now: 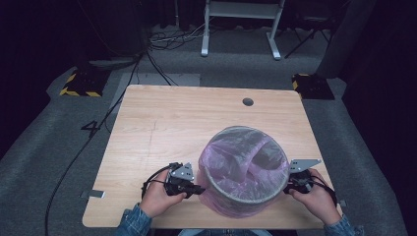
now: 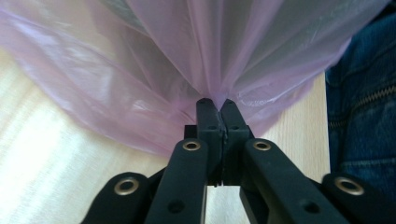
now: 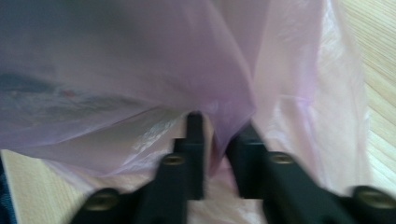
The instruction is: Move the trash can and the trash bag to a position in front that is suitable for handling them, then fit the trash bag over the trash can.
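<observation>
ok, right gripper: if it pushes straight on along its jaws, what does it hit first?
Most likely the pink bag: a fold already sits between the right gripper's parted jaws, with the bin wall just behind it. Depth is blurred.

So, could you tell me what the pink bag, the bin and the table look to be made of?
The pink bag looks like thin glossy plastic film: translucent, creased, catching light. The bin seems rigid grey plastic, though the bag veils it. The table looks like matt light wood or a wood-grain laminate; which, I cannot tell.
</observation>
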Tool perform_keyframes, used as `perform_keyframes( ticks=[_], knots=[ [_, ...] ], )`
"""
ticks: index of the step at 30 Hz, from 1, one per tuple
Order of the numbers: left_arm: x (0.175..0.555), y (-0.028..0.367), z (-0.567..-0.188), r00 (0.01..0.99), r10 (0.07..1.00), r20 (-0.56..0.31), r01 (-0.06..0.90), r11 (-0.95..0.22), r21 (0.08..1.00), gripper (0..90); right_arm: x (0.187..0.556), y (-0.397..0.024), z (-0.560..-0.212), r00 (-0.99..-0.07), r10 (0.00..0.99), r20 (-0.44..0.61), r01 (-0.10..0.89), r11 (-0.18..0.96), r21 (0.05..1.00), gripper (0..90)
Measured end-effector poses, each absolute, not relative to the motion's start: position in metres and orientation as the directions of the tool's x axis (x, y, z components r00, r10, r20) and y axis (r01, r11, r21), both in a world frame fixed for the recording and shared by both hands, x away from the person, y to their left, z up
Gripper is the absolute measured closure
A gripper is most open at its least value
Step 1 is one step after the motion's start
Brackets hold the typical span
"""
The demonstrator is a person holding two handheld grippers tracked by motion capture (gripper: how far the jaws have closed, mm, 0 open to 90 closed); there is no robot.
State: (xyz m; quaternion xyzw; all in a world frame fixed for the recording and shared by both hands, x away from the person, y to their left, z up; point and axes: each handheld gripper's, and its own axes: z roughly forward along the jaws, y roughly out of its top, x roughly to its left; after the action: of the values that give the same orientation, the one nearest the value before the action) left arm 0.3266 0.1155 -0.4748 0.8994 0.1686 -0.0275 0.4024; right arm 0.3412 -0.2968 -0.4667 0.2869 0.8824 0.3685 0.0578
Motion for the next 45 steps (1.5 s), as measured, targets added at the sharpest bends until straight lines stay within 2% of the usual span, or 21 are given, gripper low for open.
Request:
perform_keyframes(
  ticks=[2,4,6,7,8,9,10,14,18,22,25,32,45],
  knots=[
    [0.323,0.118,-0.474,0.943,0.261,-0.205,0.326,-0.617,0.716,89.0,0.338,-0.305,-0.467,-0.824,0.552,0.126,0.477,0.557,0.680,75.7],
    [0.319,0.120,-0.475,0.949,0.229,-0.215,0.312,-0.616,0.723,89.0,0.333,-0.314,-0.466,-0.827,0.537,0.163,0.481,0.527,0.701,83.3],
    [0.316,0.124,-0.473,0.950,0.234,-0.206,0.309,-0.621,0.720,85.9,0.327,-0.321,-0.463,-0.829,0.525,0.193,0.488,0.511,0.707,81.8],
    [0.316,0.126,-0.472,0.950,0.242,-0.196,0.306,-0.614,0.728,81.1,0.324,-0.324,-0.459,-0.824,0.535,0.184,0.488,0.507,0.711,82.1],
    [0.316,0.129,-0.471,0.946,0.267,-0.183,0.310,-0.585,0.749,71.2,0.323,-0.326,-0.457,-0.822,0.539,0.184,0.489,0.504,0.712,82.2],
    [0.316,0.134,-0.469,0.938,0.302,-0.170,0.317,-0.546,0.775,56.5,0.321,-0.329,-0.454,-0.820,0.543,0.182,0.489,0.499,0.715,81.1],
    [0.317,0.140,-0.466,0.931,0.325,-0.165,0.319,-0.505,0.802,46.4,0.319,-0.332,-0.451,-0.817,0.549,0.175,0.487,0.496,0.719,77.6],
    [0.319,0.164,-0.452,0.900,0.414,-0.137,0.314,-0.398,0.862,32.4,0.315,-0.346,-0.439,-0.806,0.575,0.141,0.473,0.482,0.738,47.3],
    [0.322,0.179,-0.443,0.859,0.503,-0.092,0.307,-0.364,0.880,29.1,0.312,-0.356,-0.425,-0.807,0.580,0.112,0.444,0.469,0.763,34.2],
    [0.327,0.189,-0.446,0.780,0.624,-0.047,0.357,-0.381,0.853,28.9,0.315,-0.362,-0.404,-0.801,0.588,0.115,0.420,0.414,0.808,25.6],
    [0.331,0.194,-0.450,0.743,0.668,-0.035,0.387,-0.387,0.837,28.9,0.320,-0.365,-0.387,-0.790,0.603,0.114,0.414,0.387,0.824,25.0],
    [0.335,0.198,-0.457,0.719,0.693,-0.041,0.424,-0.391,0.817,29.1,0.331,-0.357,-0.351,-0.793,0.603,0.089,0.373,0.366,0.853,27.5],
    [0.334,0.204,-0.472,0.697,0.715,-0.050,0.462,-0.396,0.794,28.5,0.350,-0.289,-0.289,-0.850,0.524,0.053,0.264,0.338,0.903,25.1]
  ],
)
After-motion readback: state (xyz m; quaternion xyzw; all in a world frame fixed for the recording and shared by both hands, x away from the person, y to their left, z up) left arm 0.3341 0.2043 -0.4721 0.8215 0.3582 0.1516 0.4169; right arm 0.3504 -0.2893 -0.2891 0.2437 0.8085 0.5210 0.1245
